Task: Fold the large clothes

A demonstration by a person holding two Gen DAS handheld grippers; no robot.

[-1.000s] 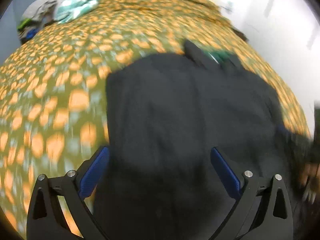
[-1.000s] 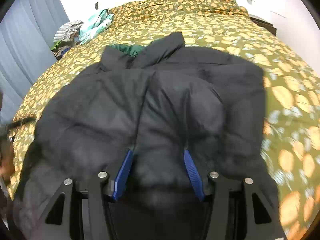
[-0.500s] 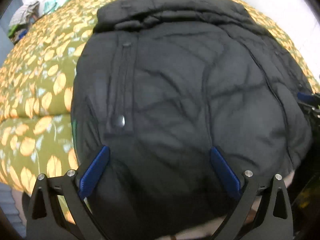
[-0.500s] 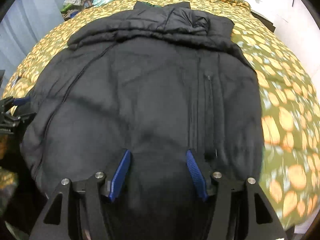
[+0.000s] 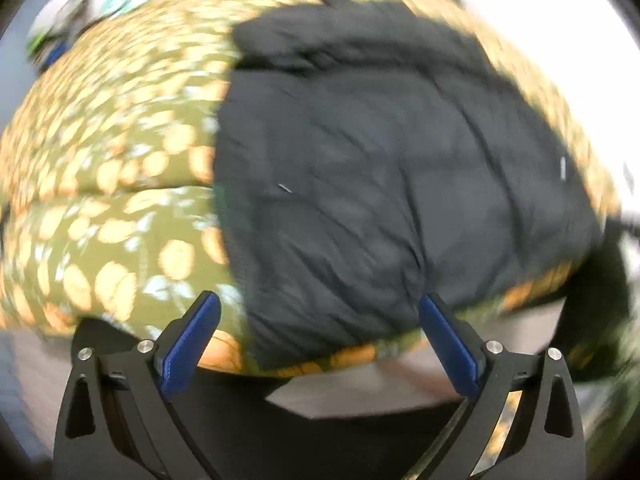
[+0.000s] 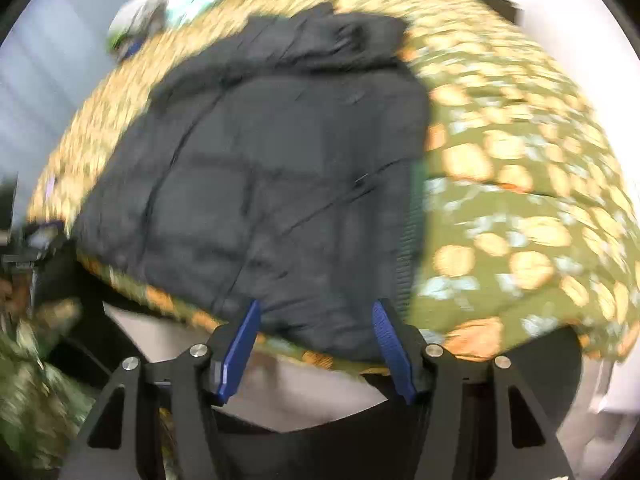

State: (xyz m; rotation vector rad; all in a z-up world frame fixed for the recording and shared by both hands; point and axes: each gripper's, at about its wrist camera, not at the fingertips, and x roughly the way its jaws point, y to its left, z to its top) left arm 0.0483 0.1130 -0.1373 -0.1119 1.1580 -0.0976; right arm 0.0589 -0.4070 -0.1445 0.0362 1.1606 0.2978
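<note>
A green bedspread (image 5: 120, 216) with orange leaves covers the bed (blurred in both views). Far off at its corner lies a heap of clothes (image 6: 140, 20), with a pale blue curtain (image 6: 52, 80) beside it.

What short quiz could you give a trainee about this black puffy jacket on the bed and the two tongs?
1. True or false: the black puffy jacket lies on the green bedspread with orange leaves.
2. Are the left tongs clamped on fabric?
3. Multiple choice: the right tongs are A) open, B) shut on the jacket.

Key: 1 true; 2 no, open and holding nothing; 3 A, the jaws have just been opening, nothing pinched.
</note>
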